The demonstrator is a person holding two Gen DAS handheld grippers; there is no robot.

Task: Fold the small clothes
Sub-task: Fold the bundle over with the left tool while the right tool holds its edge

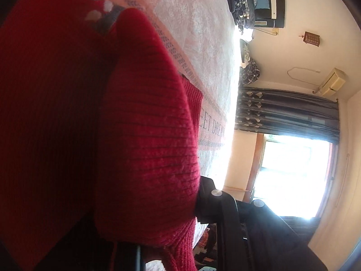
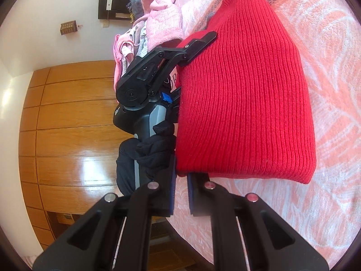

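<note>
On the bed (image 2: 327,113), the sweater (image 2: 243,94) hangs soft, thick; both grippers, left (image 2: 194,45) and right (image 2: 180,178), pinch its edge; hold hems.

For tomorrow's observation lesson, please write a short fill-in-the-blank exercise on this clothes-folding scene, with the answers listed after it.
1. The ribbed knitted garment being folded is coloured ____.
2. The hand holding the left tool wears a glove coloured ____.
3. The heap of clothes beyond the left tool is mostly coloured ____.
4. The right tool pinches the garment's ____ edge.

Missing words: red; black; pink; folded
</note>
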